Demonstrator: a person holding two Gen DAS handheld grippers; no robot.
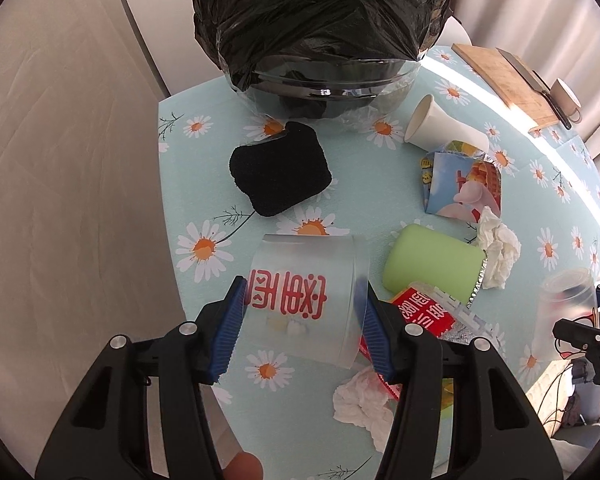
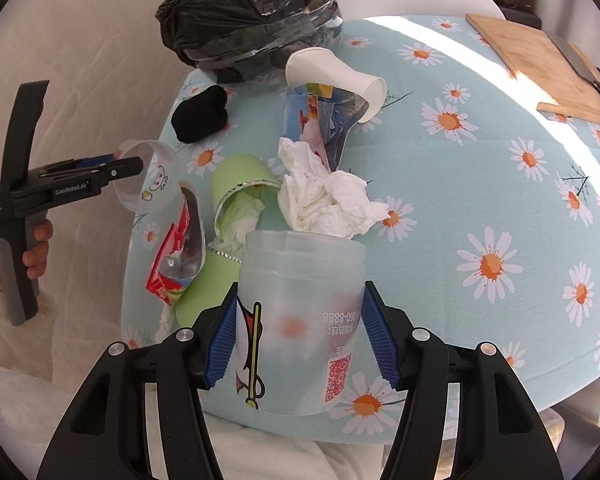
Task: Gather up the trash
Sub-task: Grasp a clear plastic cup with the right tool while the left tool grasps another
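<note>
My left gripper (image 1: 302, 328) is shut on a clear plastic cup with red characters (image 1: 304, 292), held above the table's near edge; the same cup shows in the right wrist view (image 2: 152, 180). My right gripper (image 2: 300, 336) is shut on a frosted plastic cup with a QR label (image 2: 300, 312); it also shows at the right of the left wrist view (image 1: 568, 304). The bin lined with a black bag (image 1: 320, 24) stands at the far side of the table. Loose trash lies between: a white paper cup (image 1: 440, 126), a green tube (image 1: 432, 264), crumpled tissue (image 2: 324, 192), a red wrapper (image 2: 176, 256) and a colourful wrapper (image 1: 464, 184).
A black sponge-like pad (image 1: 280, 174) lies in front of the bin. A wooden cutting board with a knife (image 1: 512, 80) and a mug (image 1: 566, 98) sit at the far right. The daisy tablecloth (image 2: 480, 168) covers the round table. A white sheet hangs to the left.
</note>
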